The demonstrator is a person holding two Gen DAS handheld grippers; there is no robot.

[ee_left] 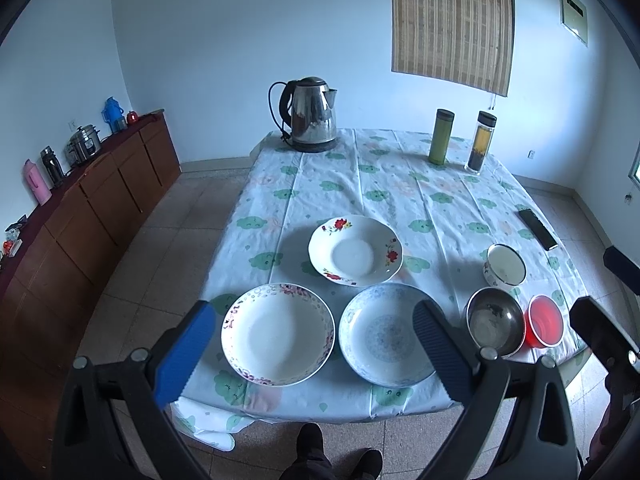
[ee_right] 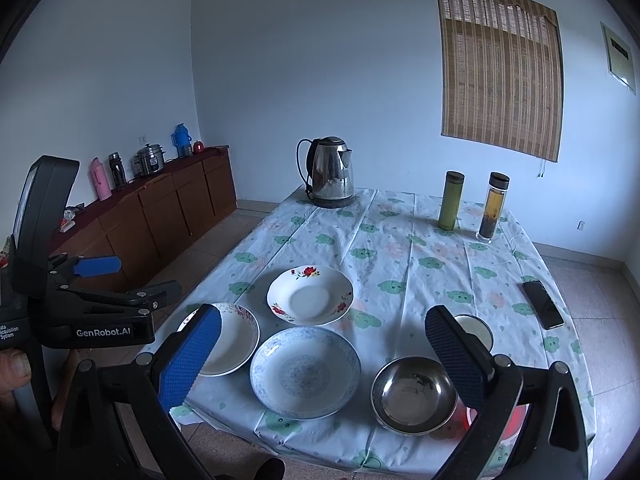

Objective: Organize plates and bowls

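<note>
blue-patterned plate [ee_left: 382, 336] | red bowl [ee_left: 544, 320] | green-cloud tablecloth [ee_left: 400, 192]

Table and room, apart from the dishes

A steel kettle [ee_left: 311, 114] stands at the far end of the flowered tablecloth [ee_left: 400, 184]; a green flask [ee_left: 441, 136] and a clear bottle [ee_left: 482, 141] stand near each other at the far right. A dark phone [ee_left: 537, 229] lies flat near the right edge. Along the left wall, a wooden sideboard [ee_left: 100, 208] carries a pink thermos [ee_left: 37, 182], a cooker [ee_left: 85, 145] and a blue jug [ee_left: 112, 112]. A bamboo blind [ee_left: 452, 24] hangs on the back wall.
</note>
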